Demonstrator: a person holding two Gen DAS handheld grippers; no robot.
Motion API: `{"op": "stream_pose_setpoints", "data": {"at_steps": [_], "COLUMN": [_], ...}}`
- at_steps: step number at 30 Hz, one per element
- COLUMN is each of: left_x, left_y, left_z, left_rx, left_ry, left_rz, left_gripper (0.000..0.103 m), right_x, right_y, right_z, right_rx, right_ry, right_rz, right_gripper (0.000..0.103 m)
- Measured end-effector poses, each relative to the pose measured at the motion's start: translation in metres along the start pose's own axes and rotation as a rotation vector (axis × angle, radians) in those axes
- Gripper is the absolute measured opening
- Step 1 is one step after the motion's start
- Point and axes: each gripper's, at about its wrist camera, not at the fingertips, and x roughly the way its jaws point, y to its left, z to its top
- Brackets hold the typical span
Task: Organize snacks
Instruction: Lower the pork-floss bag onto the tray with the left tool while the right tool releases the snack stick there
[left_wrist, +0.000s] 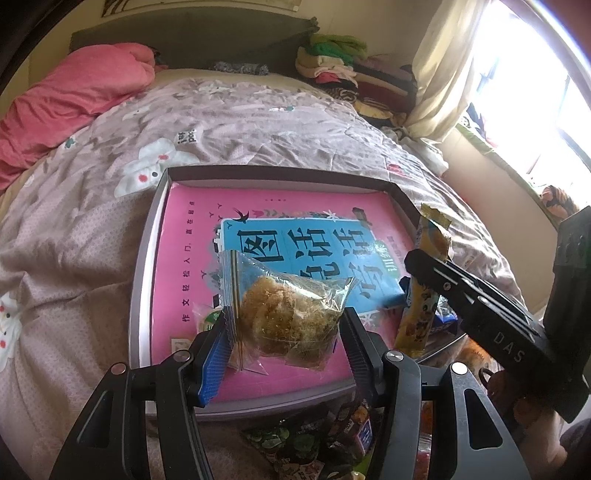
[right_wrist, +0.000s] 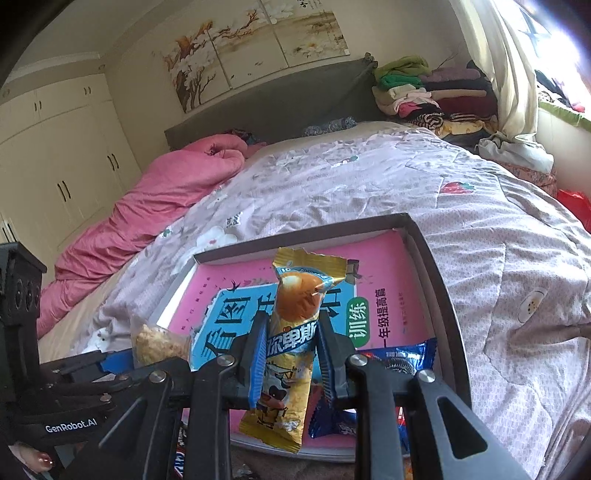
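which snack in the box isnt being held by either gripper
The blue cookie packet, lying loose on the box's pink floor. The clear floss cake and yellow bar are each clamped in a gripper.

Left gripper (left_wrist: 284, 339): black plastic arms, silver round screws, blue ribbed pads (left_wrist: 216, 360). Right gripper (right_wrist: 290, 354): same black frame, blue ribbed pads (right_wrist: 258, 363); white "DAS" and "GenRobot.AI" lettering on the bodies. Fingernail (right_wrist: 43, 459) painted pinkish red below the "GenRobot.AI" mark.

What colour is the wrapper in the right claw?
Mostly yellow with a blue band, the snack wrapper shows best in the right wrist view.
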Motion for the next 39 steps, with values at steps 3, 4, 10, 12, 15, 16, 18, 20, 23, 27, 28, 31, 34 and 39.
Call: {"op": "stream_pose_setpoints", "data": {"at_steps": [3, 4, 10, 12, 15, 16, 18, 20, 23, 27, 28, 31, 34, 39], "left_x": [0.002, 0.003, 0.008, 0.009, 0.011, 0.011, 0.012, 0.013, 0.015, 0.019, 0.020, 0.024, 0.027, 0.028], "left_y": [0.001, 0.001, -0.002, -0.004, -0.005, -0.005, -0.005, -0.006, -0.007, -0.011, -0.013, -0.016, -0.017, -0.016], "left_z": [0.000, 0.000, 0.001, 0.001, 0.002, 0.002, 0.003, 0.004, 0.006, 0.006, 0.006, 0.004, 0.002, 0.000], "left_rx": [-0.002, -0.001, 0.011, 0.018, 0.028, 0.029, 0.031, 0.035, 0.048, 0.064, 0.069, 0.079, 0.084, 0.077], "left_ry": [0.005, 0.005, 0.017, 0.022, 0.027, 0.027, 0.030, 0.035, 0.043, 0.062, 0.070, 0.088, 0.104, 0.117], "left_rz": [-0.001, -0.003, -0.004, -0.006, -0.007, -0.007, -0.009, -0.011, -0.010, -0.016, -0.018, -0.022, -0.024, -0.028], "left_gripper": [0.059, 0.059, 0.059, 0.059, 0.059, 0.059, 0.059, 0.059, 0.059, 0.059, 0.059, 0.059, 0.059, 0.059], "right_x": [0.003, 0.004, 0.008, 0.010, 0.011, 0.010, 0.009, 0.009, 0.011, 0.011, 0.011, 0.010, 0.010, 0.010], "right_y": [0.002, 0.003, 0.008, 0.009, 0.011, 0.011, 0.013, 0.012, 0.011, 0.008, 0.007, 0.005, 0.002, -0.002], "right_z": [-0.002, -0.003, -0.006, -0.007, -0.010, -0.011, -0.011, -0.011, -0.012, -0.012, -0.012, -0.011, -0.010, -0.010], "right_rx": [-0.009, -0.013, -0.034, -0.039, -0.042, -0.047, -0.059, -0.057, -0.052, -0.048, -0.047, -0.049, -0.048, -0.042], "right_ry": [0.015, 0.018, 0.049, 0.061, 0.080, 0.080, 0.082, 0.087, 0.102, 0.107, 0.108, 0.111, 0.115, 0.115], "right_rz": [-0.003, -0.004, 0.009, 0.013, 0.008, 0.009, 0.006, 0.006, 0.001, -0.014, -0.018, -0.037, -0.057, -0.064], "right_gripper": [0.026, 0.026, 0.026, 0.026, 0.026, 0.026, 0.026, 0.026, 0.026, 0.026, 0.026, 0.026, 0.026, 0.026]}}
